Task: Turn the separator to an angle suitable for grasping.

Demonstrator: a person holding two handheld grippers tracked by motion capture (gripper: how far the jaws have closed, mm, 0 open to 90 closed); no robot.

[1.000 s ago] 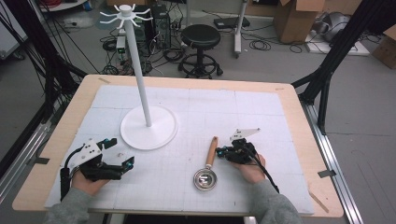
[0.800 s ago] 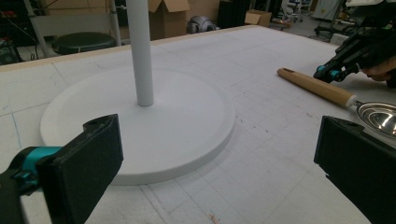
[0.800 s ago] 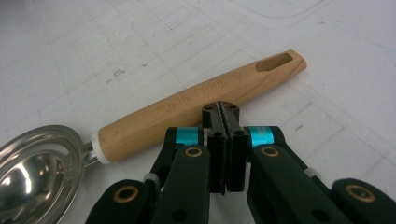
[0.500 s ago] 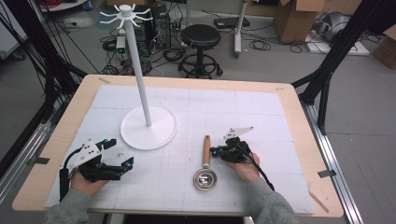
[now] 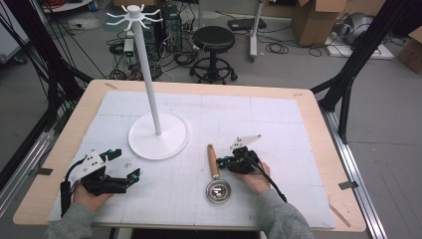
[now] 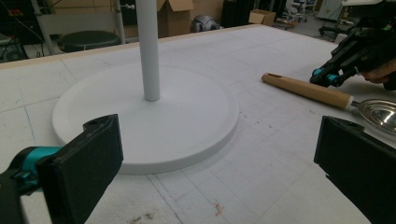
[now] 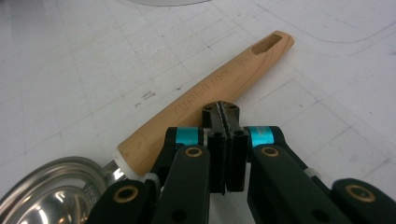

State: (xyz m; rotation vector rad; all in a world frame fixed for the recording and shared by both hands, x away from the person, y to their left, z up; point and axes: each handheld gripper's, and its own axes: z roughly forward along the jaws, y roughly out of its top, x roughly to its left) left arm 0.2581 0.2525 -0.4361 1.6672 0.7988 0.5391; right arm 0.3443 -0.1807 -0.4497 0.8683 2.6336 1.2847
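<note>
A ladle lies flat on the white mat, its wooden handle (image 5: 214, 162) pointing away from me and its metal bowl (image 5: 218, 191) nearest me. My right gripper (image 5: 223, 163) is shut with nothing between its jaws. In the right gripper view the closed tips (image 7: 221, 112) sit just at the near side of the wooden handle (image 7: 210, 98), beside the bowl (image 7: 46, 191). My left gripper (image 5: 132, 175) rests open on the mat at the left, its jaws (image 6: 219, 163) wide apart and empty. They face the white stand's round base (image 6: 154, 116).
The white stand (image 5: 158, 137) has a tall pole (image 5: 149, 74) topped with a ring of hooks, left of centre on the mat. Wooden table edges (image 5: 318, 124) frame the mat. Beyond the table are a black stool (image 5: 214, 40), cables and boxes.
My right gripper has slid left across the mat, up to the ladle's wooden handle. The left gripper and the ladle have stayed where they were.
</note>
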